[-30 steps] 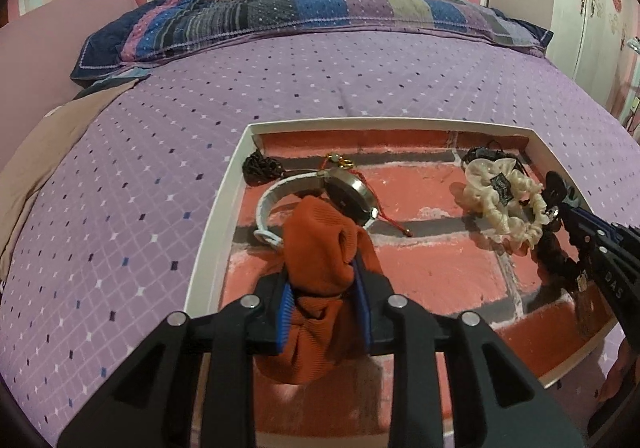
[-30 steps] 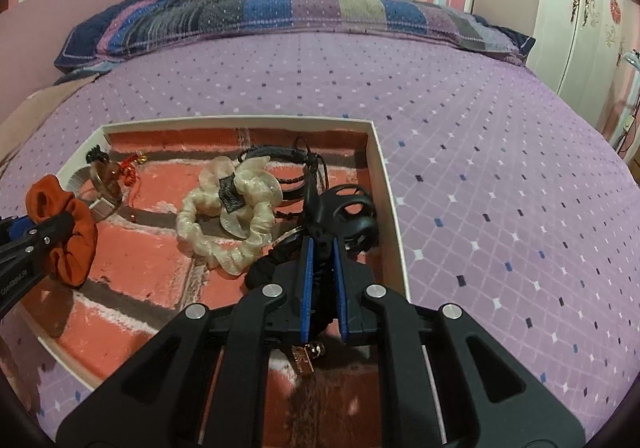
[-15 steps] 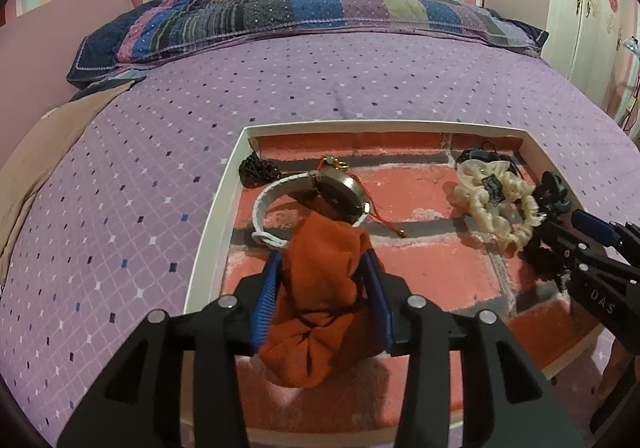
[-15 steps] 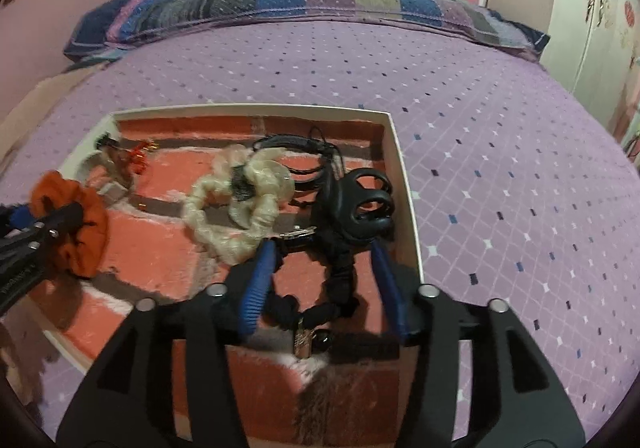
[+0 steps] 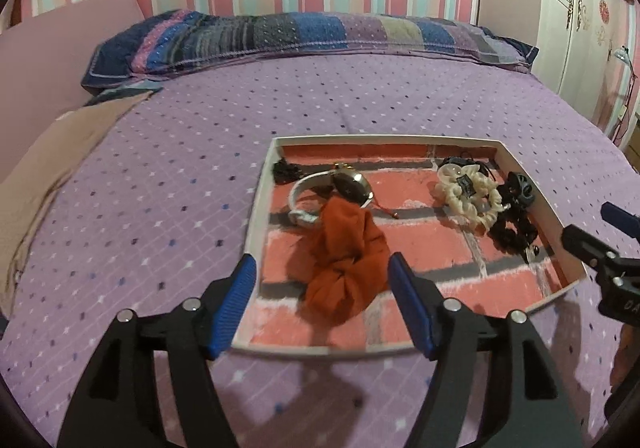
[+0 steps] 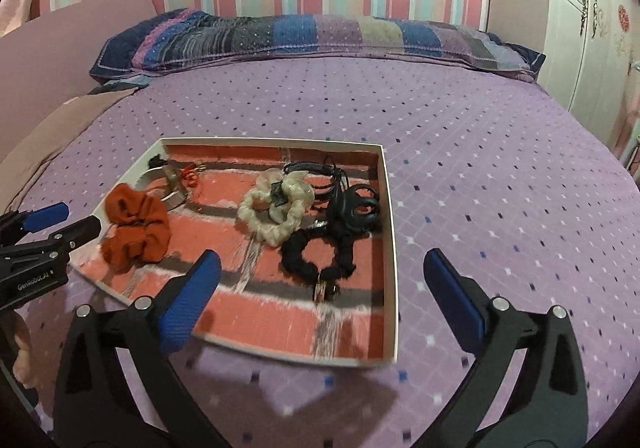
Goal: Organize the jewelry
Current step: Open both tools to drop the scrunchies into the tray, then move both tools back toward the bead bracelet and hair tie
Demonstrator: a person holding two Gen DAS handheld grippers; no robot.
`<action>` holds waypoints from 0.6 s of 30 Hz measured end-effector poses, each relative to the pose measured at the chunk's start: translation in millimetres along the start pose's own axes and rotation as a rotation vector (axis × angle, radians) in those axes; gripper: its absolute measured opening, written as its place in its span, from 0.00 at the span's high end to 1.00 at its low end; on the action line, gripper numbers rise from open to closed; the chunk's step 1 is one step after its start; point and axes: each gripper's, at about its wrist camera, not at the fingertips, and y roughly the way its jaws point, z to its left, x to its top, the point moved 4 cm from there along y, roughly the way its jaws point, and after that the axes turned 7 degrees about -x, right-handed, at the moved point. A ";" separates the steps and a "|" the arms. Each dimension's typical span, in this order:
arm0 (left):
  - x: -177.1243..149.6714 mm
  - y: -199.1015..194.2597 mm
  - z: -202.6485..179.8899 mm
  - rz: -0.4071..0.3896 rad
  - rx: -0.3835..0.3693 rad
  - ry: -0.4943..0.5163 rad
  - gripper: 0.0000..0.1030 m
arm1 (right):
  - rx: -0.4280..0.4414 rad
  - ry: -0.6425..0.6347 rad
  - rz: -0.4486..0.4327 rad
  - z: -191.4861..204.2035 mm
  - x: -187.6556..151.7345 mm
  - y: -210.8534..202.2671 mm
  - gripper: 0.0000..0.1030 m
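A white-rimmed tray (image 5: 256, 216) (image 6: 390, 232) with a brick-pattern floor lies on the bed. In it are an orange scrunchie (image 5: 346, 272) (image 6: 136, 228), a white-strap watch (image 5: 344, 186), a cream scrunchie (image 5: 470, 194) (image 6: 276, 212), a black scrunchie (image 6: 316, 256) (image 5: 514, 230) and a black hair claw (image 6: 358, 204). My left gripper (image 5: 322, 304) is open and empty, just in front of the orange scrunchie. My right gripper (image 6: 320, 300) is open and empty, in front of the black scrunchie.
The bed has a purple dotted cover (image 5: 180, 184). A patchwork pillow (image 5: 280, 36) lies at the far end, below a striped wall. A beige cloth (image 5: 52, 160) lies at the left. A white wardrobe (image 6: 592, 20) stands at the right.
Both grippers opened, let go of the orange scrunchie and the black scrunchie in the tray, and drew back towards the tray's near edge.
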 end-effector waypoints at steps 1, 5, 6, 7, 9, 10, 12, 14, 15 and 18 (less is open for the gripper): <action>-3.6 -6.2 0.8 -0.004 -0.004 -0.005 0.34 | 0.003 -0.001 -0.006 -0.6 -3.4 -7.3 0.04; -21.6 -43.2 8.6 -0.036 0.020 -0.018 0.34 | -0.010 -0.006 -0.037 -2.6 -21.4 -38.5 0.04; -27.1 -53.1 9.1 -0.045 0.033 -0.014 0.34 | -0.009 -0.003 -0.042 -3.3 -27.6 -46.1 0.04; -32.6 -62.5 9.8 -0.053 0.044 -0.012 0.33 | -0.009 0.002 -0.046 -4.1 -33.7 -52.9 0.04; -44.4 -82.0 11.6 -0.069 0.058 -0.014 0.22 | -0.007 0.012 -0.053 -5.9 -49.3 -68.6 0.04; -49.4 -90.0 12.2 -0.082 0.064 -0.015 0.16 | -0.007 0.011 -0.055 -6.4 -57.0 -75.6 0.04; -62.0 -108.9 12.5 -0.109 0.081 -0.010 0.15 | -0.015 0.004 -0.060 -6.8 -70.8 -86.3 0.04; -76.7 -121.7 10.7 -0.107 0.074 -0.020 0.15 | -0.026 -0.008 -0.068 -6.0 -86.4 -98.6 0.04; -84.1 -127.0 9.6 -0.103 0.070 -0.026 0.15 | -0.031 -0.008 -0.067 -5.7 -93.1 -102.9 0.04; -104.8 -139.1 3.1 -0.099 0.087 -0.015 0.15 | -0.018 0.014 -0.052 -7.2 -117.4 -118.0 0.04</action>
